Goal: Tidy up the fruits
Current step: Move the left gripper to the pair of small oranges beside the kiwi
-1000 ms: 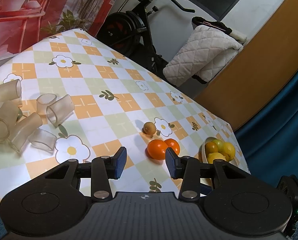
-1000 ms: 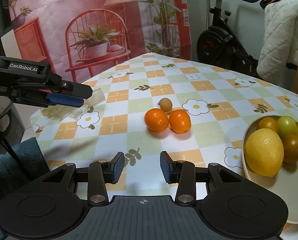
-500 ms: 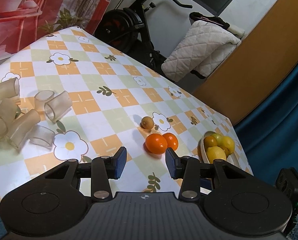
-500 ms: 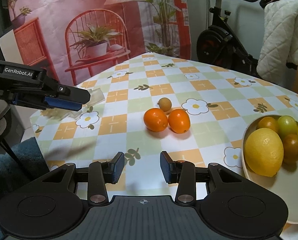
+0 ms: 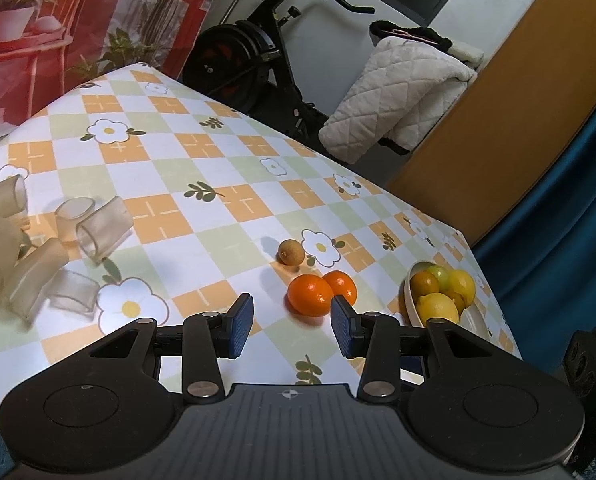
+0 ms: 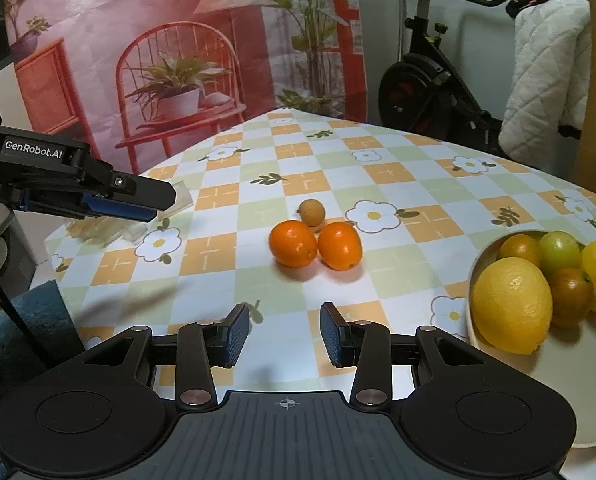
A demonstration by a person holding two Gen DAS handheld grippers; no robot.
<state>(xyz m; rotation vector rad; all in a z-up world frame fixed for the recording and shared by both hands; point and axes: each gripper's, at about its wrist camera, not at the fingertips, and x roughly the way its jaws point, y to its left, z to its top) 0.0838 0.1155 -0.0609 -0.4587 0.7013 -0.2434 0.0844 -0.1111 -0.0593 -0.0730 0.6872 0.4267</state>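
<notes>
A checked, flower-printed surface (image 5: 225,240) stands before an exercise bike and a painted backdrop. In the left wrist view, the left claw (image 5: 291,326) hangs released and empty, aimed down at two oranges (image 5: 310,294) lying loose just beyond its tips. A small brown fruit (image 5: 289,252) sits just behind them and the fruit bowl (image 5: 412,300) lies to the right, probably where they belong. Translucent cups (image 5: 101,230) lie toppled at far left.

In the right wrist view, the right claw (image 6: 283,334) is likewise released and holds nothing. It hovers short of the oranges (image 6: 293,244), with the bowl (image 6: 558,364) of lemons near on its right.
</notes>
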